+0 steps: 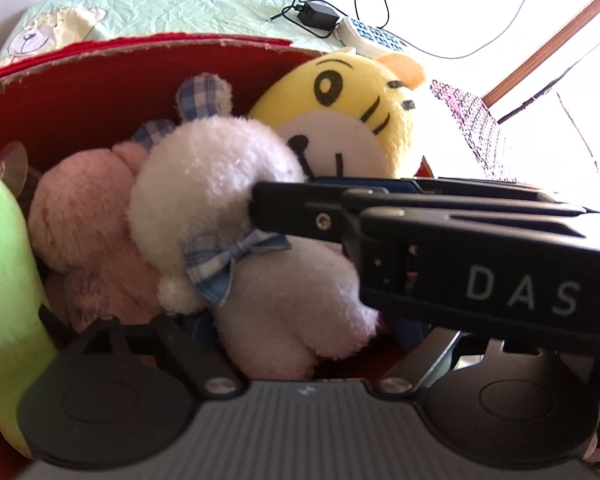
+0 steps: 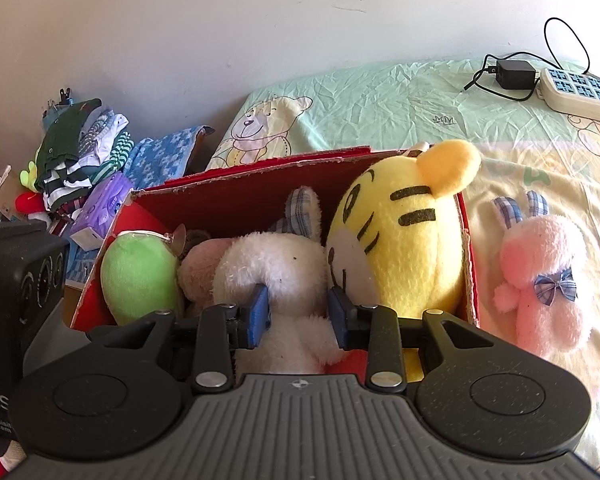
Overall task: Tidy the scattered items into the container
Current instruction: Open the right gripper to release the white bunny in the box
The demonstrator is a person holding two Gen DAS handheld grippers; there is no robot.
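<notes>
Nearest, the right gripper (image 2: 298, 314) clasps the white plush rabbit (image 2: 276, 276) at the neck, blue pads pressing in from both sides; the rabbit sits low inside the red box (image 2: 236, 200), wedged between a pink-brown plush (image 2: 200, 264) and the yellow tiger plush (image 2: 400, 240), with a green plush (image 2: 140, 276) at the box's left end; the left gripper's own fingers are hidden in its view, so its state cannot be told. Suggested practice: settle the rabbit fully down among its neighbours, then part the pads and lift straight up, lest the fur snag and drag it out. Beyond the box's right wall, a pink plush rabbit (image 2: 540, 276) lies on the bedsheet (image 2: 380, 100), still to be collected; farthest, a power strip (image 2: 580, 90) and adapter (image 2: 514, 74).
</notes>
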